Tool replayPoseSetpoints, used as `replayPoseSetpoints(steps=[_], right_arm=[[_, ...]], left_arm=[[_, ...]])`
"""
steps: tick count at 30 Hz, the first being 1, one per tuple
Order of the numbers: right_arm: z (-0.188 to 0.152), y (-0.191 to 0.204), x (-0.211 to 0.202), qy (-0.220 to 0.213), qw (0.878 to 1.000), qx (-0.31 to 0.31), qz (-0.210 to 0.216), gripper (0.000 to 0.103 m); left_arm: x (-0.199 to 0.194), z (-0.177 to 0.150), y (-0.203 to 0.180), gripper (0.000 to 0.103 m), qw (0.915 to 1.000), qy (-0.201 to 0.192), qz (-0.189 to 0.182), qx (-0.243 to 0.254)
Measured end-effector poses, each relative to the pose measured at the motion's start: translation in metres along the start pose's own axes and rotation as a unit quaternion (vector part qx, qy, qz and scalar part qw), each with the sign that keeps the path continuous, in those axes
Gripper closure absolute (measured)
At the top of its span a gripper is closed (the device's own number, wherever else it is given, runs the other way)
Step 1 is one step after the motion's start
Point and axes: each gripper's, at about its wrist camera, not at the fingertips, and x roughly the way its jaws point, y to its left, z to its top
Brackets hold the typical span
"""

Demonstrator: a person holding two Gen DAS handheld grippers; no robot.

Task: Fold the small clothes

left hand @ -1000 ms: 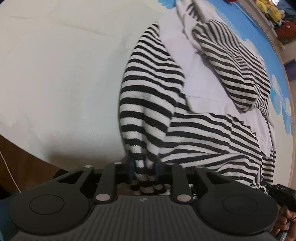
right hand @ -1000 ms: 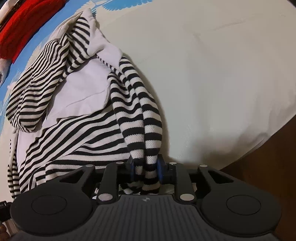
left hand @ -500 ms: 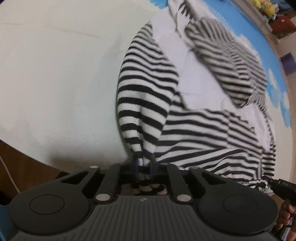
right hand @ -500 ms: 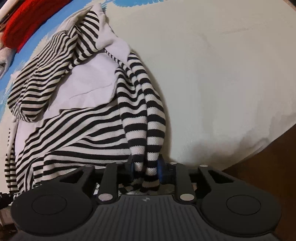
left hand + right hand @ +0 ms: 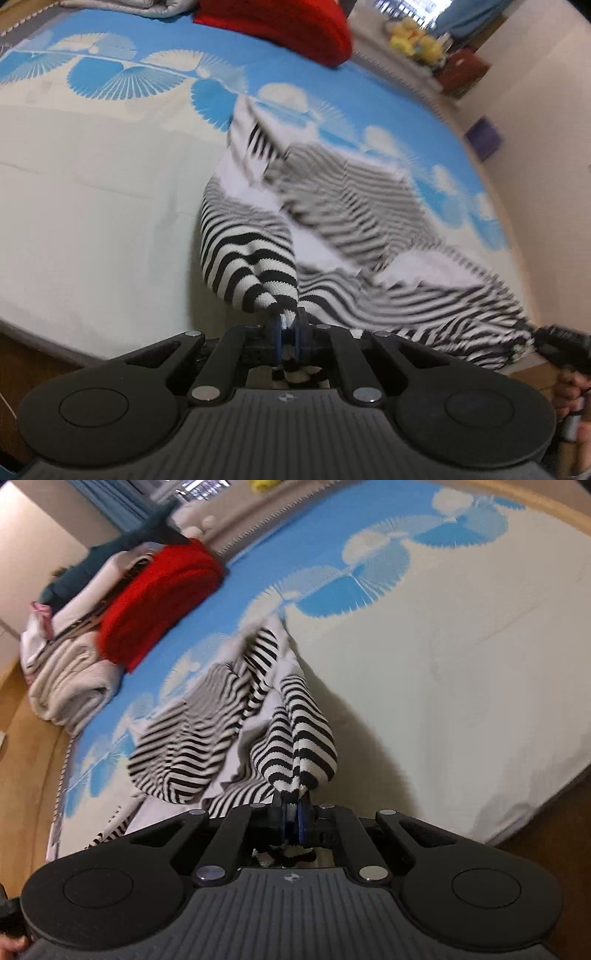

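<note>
A black-and-white striped garment (image 5: 343, 229) with a pale lining hangs lifted over the bed, its far end still on the sheet. My left gripper (image 5: 288, 325) is shut on one bunched striped corner of it. In the right wrist view the same striped garment (image 5: 229, 716) trails away to the left, and my right gripper (image 5: 291, 805) is shut on another bunched corner. The right gripper's body and a hand show at the right edge of the left wrist view, by the garment's hem (image 5: 509, 347).
The bed sheet (image 5: 92, 206) is cream with blue fan patterns. A red folded item (image 5: 155, 598) lies on a pile of pale folded cloth (image 5: 66, 679) at the bed's far side. Soft toys (image 5: 413, 40) sit beyond. The wooden floor (image 5: 22, 753) borders the bed.
Both grippers have risen and tipped up, lifting the garment's two pinched corners off the sheet. The red item and far side of the bed have come into view.
</note>
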Motion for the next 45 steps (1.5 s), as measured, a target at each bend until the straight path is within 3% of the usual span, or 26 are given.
replayPoseSetpoints(steps=[3, 6, 9, 12, 18, 22, 24, 26, 27, 28, 30, 33, 35, 38, 41, 45], right_arm=[[-0.009, 0.001, -0.041, 0.0, 0.999, 0.012, 0.031, 0.098], [-0.013, 0.002, -0.076, -0.002, 0.998, 0.018, 0.054, 0.098], [-0.006, 0.007, -0.081, -0.005, 0.997, 0.031, 0.07, 0.098], [0.017, 0.015, -0.051, -0.007, 0.997, 0.037, 0.063, 0.098], [0.088, 0.019, 0.054, -0.014, 0.995, 0.093, 0.039, 0.098], [0.116, 0.021, 0.12, -0.019, 0.995, 0.092, 0.013, 0.096], [0.117, 0.02, 0.146, -0.009, 0.996, 0.086, -0.005, 0.089], [0.118, 0.023, 0.167, 0.003, 0.997, 0.064, -0.03, 0.086], [0.12, 0.025, 0.175, 0.005, 0.998, 0.054, -0.038, 0.083], [0.123, 0.026, 0.181, 0.005, 0.998, 0.053, -0.046, 0.074], [0.131, 0.027, 0.187, -0.001, 0.997, 0.069, -0.042, 0.061], [0.139, 0.027, 0.18, -0.031, 0.997, 0.068, -0.024, 0.058], [0.143, 0.023, 0.172, -0.048, 0.996, 0.07, -0.018, 0.058], [0.144, 0.019, 0.163, -0.055, 0.997, 0.049, -0.009, 0.058], [0.136, 0.022, 0.165, -0.017, 0.999, -0.021, -0.021, 0.058], [0.117, 0.033, 0.163, 0.021, 0.991, -0.131, -0.031, 0.055]], left_arm=[[-0.032, -0.007, 0.006, 0.097, 0.9989, -0.011, -0.04, -0.019], [-0.04, -0.003, 0.007, 0.097, 0.9986, -0.019, -0.044, -0.022], [-0.021, 0.018, 0.009, 0.097, 0.9983, -0.023, -0.034, -0.043], [0.017, 0.058, 0.016, 0.097, 0.9955, -0.02, -0.023, -0.089], [0.112, 0.146, 0.035, 0.096, 0.9846, -0.009, 0.008, -0.174], [0.158, 0.159, 0.047, 0.094, 0.9825, -0.015, 0.026, -0.184], [0.175, 0.159, 0.053, 0.093, 0.98, 0.003, 0.038, -0.196], [0.184, 0.169, 0.054, 0.085, 0.9786, 0.016, 0.034, -0.202], [0.185, 0.175, 0.055, 0.072, 0.9788, 0.012, 0.022, -0.203], [0.184, 0.18, 0.056, 0.059, 0.9786, 0.004, 0.012, -0.206], [0.181, 0.185, 0.059, 0.051, 0.9773, -0.005, 0.005, -0.212], [0.172, 0.19, 0.068, 0.051, 0.9742, -0.022, -0.014, -0.224], [0.165, 0.193, 0.069, 0.051, 0.9763, -0.031, -0.02, -0.213], [0.16, 0.191, 0.056, 0.051, 0.9882, -0.021, -0.015, -0.151], [0.156, 0.182, 0.033, 0.05, 0.9988, 0.001, 0.009, -0.049], [0.155, 0.164, 0.011, 0.044, 0.9984, 0.011, 0.009, 0.054]])
